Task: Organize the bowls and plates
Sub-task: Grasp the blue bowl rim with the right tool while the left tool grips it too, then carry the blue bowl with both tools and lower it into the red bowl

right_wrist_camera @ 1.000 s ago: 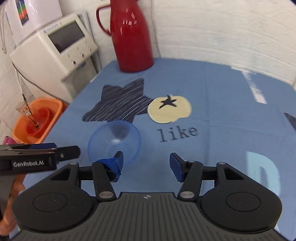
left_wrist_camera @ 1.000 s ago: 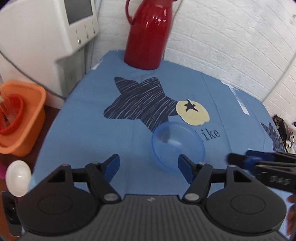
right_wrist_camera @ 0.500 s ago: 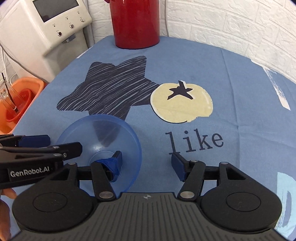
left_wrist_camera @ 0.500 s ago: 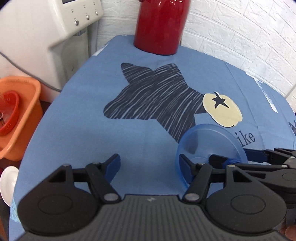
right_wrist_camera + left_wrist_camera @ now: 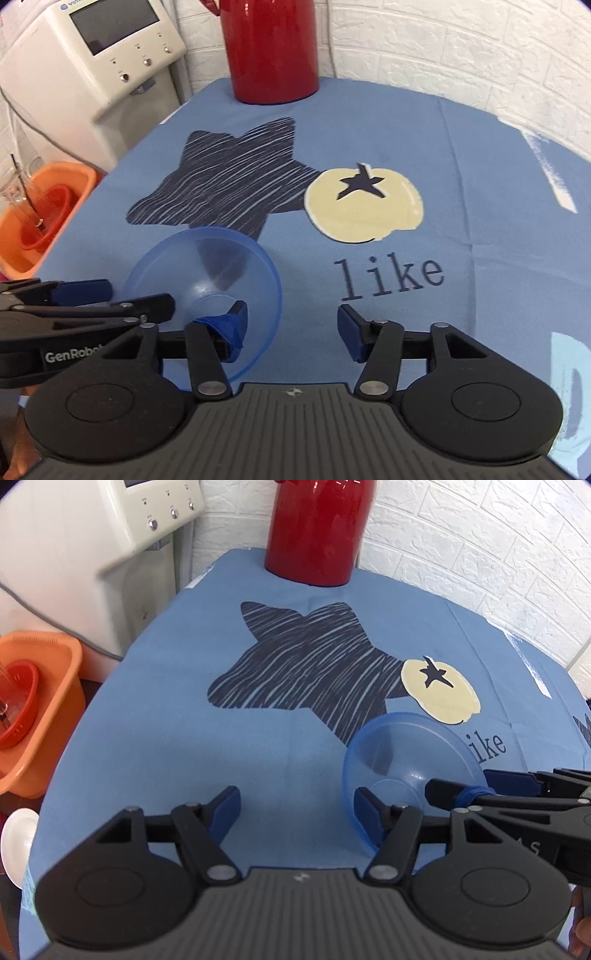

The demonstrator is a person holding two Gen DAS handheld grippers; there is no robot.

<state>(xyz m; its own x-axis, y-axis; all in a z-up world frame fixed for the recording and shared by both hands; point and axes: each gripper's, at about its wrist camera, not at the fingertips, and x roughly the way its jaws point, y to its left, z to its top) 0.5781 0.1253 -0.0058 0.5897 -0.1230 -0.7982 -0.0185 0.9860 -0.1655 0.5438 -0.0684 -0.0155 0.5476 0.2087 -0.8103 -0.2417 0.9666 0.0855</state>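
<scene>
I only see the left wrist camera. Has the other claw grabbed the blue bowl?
Observer: No. In the right wrist view the right claw is open. One finger is inside the blue bowl and the other is outside, over the cloth.
Operator: What's the word by the bowl? I only see "ike".
Observer: It reads "like".
Operator: Does the white machine have a screen?
Observer: Yes, the white machine has a dark screen on its front.
</scene>
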